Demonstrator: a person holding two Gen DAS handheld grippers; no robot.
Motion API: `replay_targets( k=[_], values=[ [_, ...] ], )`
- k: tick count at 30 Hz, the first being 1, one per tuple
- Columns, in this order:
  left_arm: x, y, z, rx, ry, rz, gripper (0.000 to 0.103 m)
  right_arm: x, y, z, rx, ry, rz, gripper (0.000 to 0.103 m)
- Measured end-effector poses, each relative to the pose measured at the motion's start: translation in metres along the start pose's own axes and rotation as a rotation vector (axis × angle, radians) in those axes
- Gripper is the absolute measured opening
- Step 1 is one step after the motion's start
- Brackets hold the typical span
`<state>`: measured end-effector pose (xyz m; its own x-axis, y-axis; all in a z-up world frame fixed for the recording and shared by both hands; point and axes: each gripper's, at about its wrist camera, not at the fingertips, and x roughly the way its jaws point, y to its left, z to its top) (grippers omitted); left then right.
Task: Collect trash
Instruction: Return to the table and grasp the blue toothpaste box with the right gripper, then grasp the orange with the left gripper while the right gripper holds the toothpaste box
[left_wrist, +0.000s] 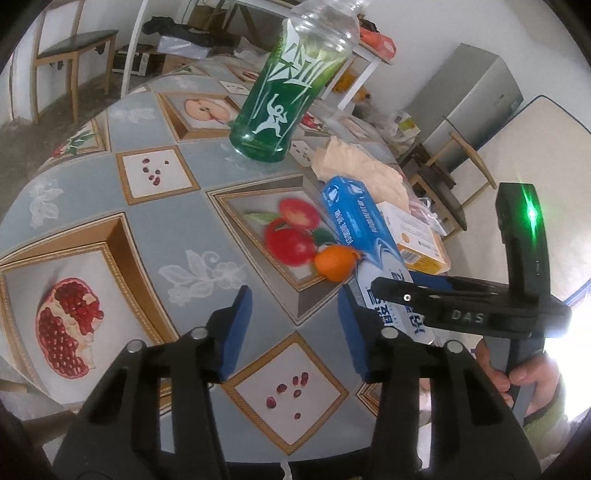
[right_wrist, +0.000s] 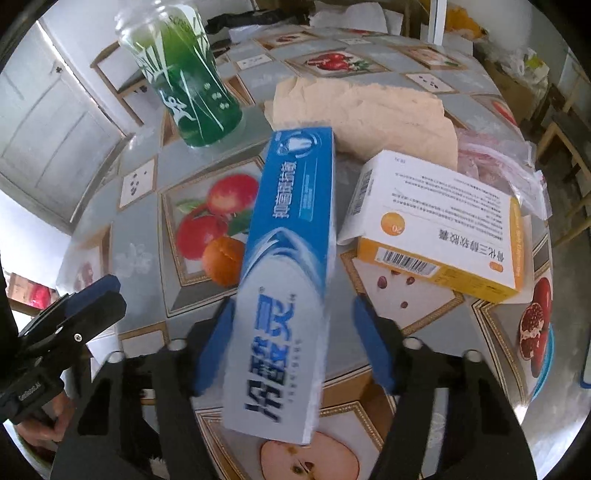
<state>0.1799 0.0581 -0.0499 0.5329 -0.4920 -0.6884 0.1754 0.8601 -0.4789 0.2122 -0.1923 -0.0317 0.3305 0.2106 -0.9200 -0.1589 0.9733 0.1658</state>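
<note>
A long blue and white toothpaste box (right_wrist: 284, 258) lies between the fingers of my right gripper (right_wrist: 295, 343), whose jaws stand apart on either side of it, the left pad against it and a gap at the right pad. The box also shows in the left wrist view (left_wrist: 365, 243). My left gripper (left_wrist: 295, 332) is open and empty above the table, left of the box. An orange peel (left_wrist: 336, 263) lies beside the box. A green plastic bottle (left_wrist: 288, 92) stands farther back. A yellow and white medicine box (right_wrist: 439, 229) and crumpled brown paper (right_wrist: 365, 110) lie to the right.
The round table (left_wrist: 177, 229) has a fruit-print cover. A clear plastic bag (right_wrist: 502, 162) lies behind the medicine box. Wooden chairs (left_wrist: 70, 55) stand around the table, and a grey cabinet (left_wrist: 469, 99) is at the right. Clutter lies on the floor beyond.
</note>
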Motion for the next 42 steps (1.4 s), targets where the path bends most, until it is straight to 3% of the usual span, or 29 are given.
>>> replay_targets(
  k=[8,22,25,33,42],
  values=[
    [0.015,-0.013,0.006,0.046,0.057,-0.069,0.043,-0.005,-0.002,-0.011,0.045,-0.003,0.01,0.047],
    [0.066,-0.044,0.027,0.141,0.109,-0.037,0.045,-0.022,-0.015,-0.05,0.061,0.015,0.057,0.047],
    [0.076,-0.045,0.029,0.136,0.121,-0.013,0.043,-0.025,-0.017,-0.056,0.06,0.014,0.063,0.047],
    [0.082,-0.048,0.024,0.15,0.128,0.022,0.019,-0.031,-0.022,-0.068,0.039,0.018,0.081,0.047],
    [0.055,-0.032,0.006,0.1,0.14,0.049,0.012,-0.041,-0.026,-0.088,-0.012,0.071,0.121,0.048]
  ],
)
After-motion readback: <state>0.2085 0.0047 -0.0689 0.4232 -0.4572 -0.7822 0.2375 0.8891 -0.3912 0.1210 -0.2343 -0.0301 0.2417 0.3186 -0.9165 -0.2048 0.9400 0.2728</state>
